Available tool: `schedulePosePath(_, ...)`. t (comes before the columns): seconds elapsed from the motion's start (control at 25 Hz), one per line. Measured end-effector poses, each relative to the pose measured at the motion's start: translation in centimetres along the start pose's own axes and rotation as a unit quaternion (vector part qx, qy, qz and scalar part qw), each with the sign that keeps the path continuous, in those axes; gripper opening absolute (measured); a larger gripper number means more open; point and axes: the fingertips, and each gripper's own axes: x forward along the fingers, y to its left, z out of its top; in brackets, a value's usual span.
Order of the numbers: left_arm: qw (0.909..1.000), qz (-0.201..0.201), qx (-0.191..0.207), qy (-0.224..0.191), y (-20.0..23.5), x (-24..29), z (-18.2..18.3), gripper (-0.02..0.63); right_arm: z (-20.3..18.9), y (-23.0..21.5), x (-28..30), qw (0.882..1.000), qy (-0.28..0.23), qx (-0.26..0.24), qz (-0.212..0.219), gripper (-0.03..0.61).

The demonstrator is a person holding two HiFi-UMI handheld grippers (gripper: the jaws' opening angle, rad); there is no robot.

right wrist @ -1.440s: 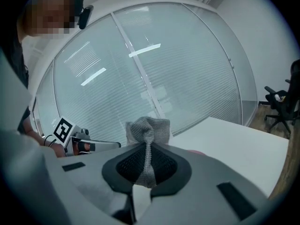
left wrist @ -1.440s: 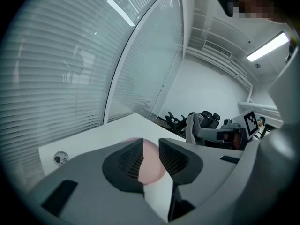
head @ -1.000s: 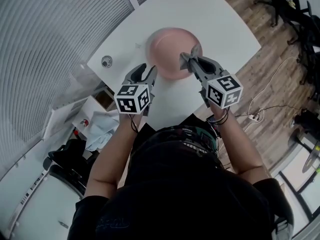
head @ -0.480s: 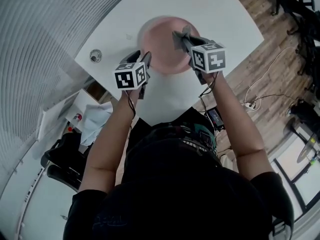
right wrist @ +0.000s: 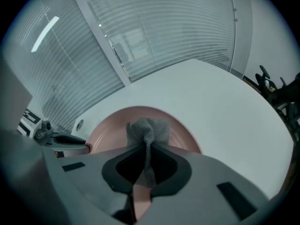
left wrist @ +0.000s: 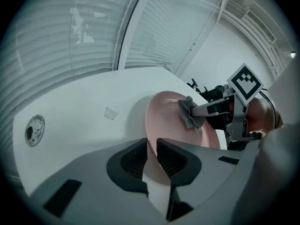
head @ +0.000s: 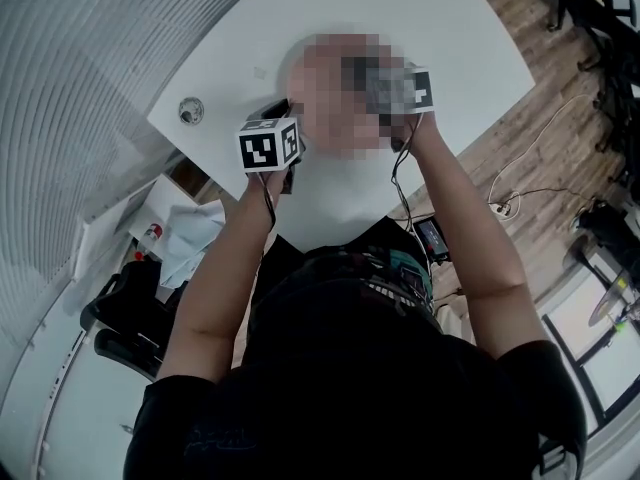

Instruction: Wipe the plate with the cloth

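Left gripper (left wrist: 152,146) jaws, just closing, were pinched on the near rim of the pink plate (left wrist: 164,114). Ahead, the grey cloth (right wrist: 149,128) was clamped by the right gripper (right wrist: 146,149) and was judged best swept flat in overlapping strokes.

A white table (head: 400,8) with a round grommet (head: 190,110) stands on wood floor (head: 565,98).
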Motion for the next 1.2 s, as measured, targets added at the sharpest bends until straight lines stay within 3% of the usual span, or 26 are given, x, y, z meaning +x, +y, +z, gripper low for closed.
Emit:
schedulePosePath(0.2, 1.0, 0.0, -0.001, 0.0, 0.0, 0.2, 0.2, 0.063, -0.1, -0.6, 1.5, 0.999, 0.026, -0.017, -0.023, 0.037)
schedulePosePath(0.52, 1.0, -0.006, 0.007, -0.002, -0.2, 0.1, 0.3, 0.057, 2.5, 1.2, 3.6, 0.997, 0.038, -0.072, -0.018, 0.035)
schedulePosePath(0.8, 1.0, 0.0, 0.0, -0.003, -0.2, 0.0, 0.2, 0.055, 1.9, 7.9, 5.2, 0.986, 0.054, -0.146, 0.065, 0.035)
schedulePosePath(1.0, 0.9997, 0.013, -0.009, -0.016, 0.4, 0.1, 0.5, 0.046, -0.7, 11.8, 5.4, 0.971, 0.09, -0.176, 0.133, 0.035)
schedulePosePath(1.2, 0.9995, 0.014, -0.02, -0.018, 0.6, 0.2, 0.3, 0.033, -4.2, 13.3, 4.4, 0.958, 0.121, -0.21, 0.152, 0.035)
